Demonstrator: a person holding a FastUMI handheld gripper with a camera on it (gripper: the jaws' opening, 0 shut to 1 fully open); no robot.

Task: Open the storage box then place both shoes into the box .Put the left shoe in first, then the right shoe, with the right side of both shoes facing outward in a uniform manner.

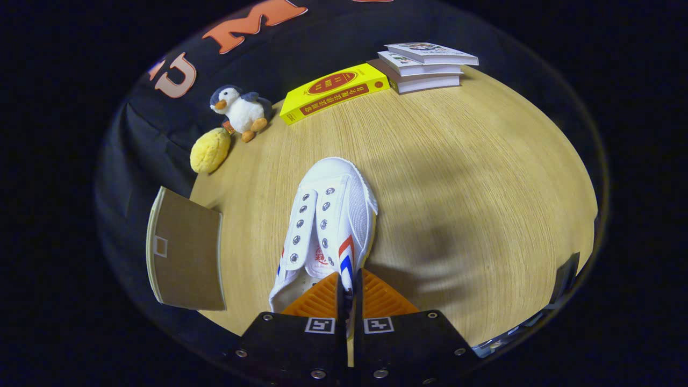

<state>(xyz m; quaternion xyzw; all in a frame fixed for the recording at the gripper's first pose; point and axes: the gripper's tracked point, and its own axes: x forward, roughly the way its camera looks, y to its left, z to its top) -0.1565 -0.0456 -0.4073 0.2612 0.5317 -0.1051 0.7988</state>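
A white canvas shoe (328, 220) with red and blue side stripes and no laces points away from me, its toe toward the far side of the wooden table (484, 177). My gripper (348, 285) is shut on the shoe's side wall near the opening, one finger inside the shoe and one outside. The shoe seems raised off the table, with a soft shadow to its right. To the left of the shoe, at the table's edge, a brown cardboard flap of the storage box (185, 255) stands open.
Along the far side sit a plush penguin (241, 110), a yellow sponge-like lump (209, 150), a yellow book (334, 91) and a stack of three books (424, 67). Wide bare tabletop lies to the right of the shoe.
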